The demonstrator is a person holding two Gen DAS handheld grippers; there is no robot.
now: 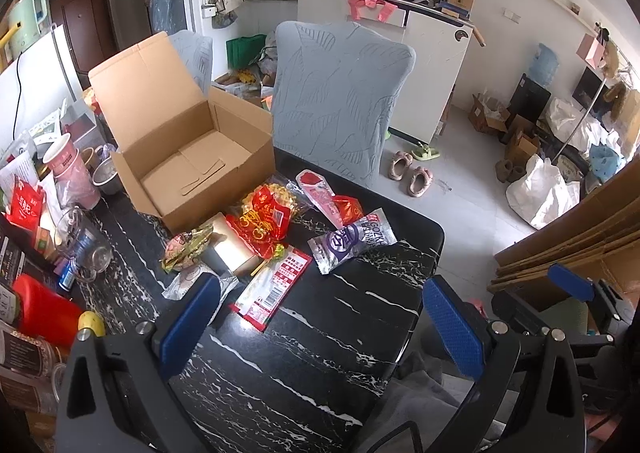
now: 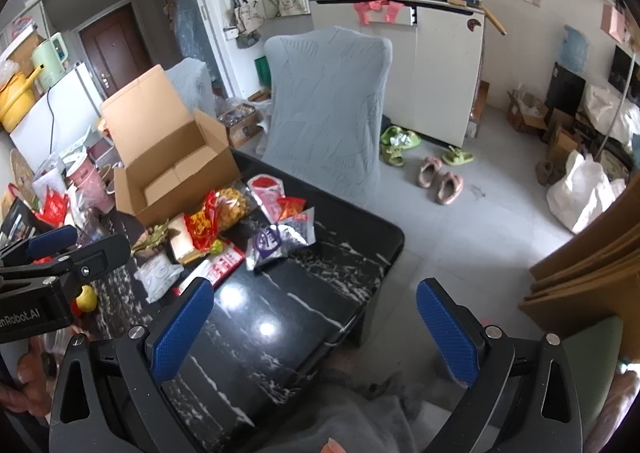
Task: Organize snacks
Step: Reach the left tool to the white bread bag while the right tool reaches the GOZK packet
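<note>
An open, empty cardboard box point(image 1: 192, 157) stands at the back left of the black marble table point(image 1: 320, 333). In front of it lie several snack packs: a red and yellow bag point(image 1: 264, 217), a silver and purple pack point(image 1: 352, 241), a red and white packet point(image 1: 276, 285), a pink packet point(image 1: 320, 193) and a gold box point(image 1: 232, 249). My left gripper point(image 1: 320, 325) is open and empty, hovering above the near table edge. My right gripper point(image 2: 316, 333) is open and empty over the table's front right. The box point(image 2: 172, 173) and snacks point(image 2: 280, 241) also show in the right wrist view.
Cups, a steel bowl point(image 1: 106, 177), a glass jug point(image 1: 80, 241) and a red container point(image 1: 44, 309) crowd the table's left side. A grey covered chair point(image 1: 336, 101) stands behind the table. Slippers point(image 1: 412, 173), bags and boxes lie on the floor at right.
</note>
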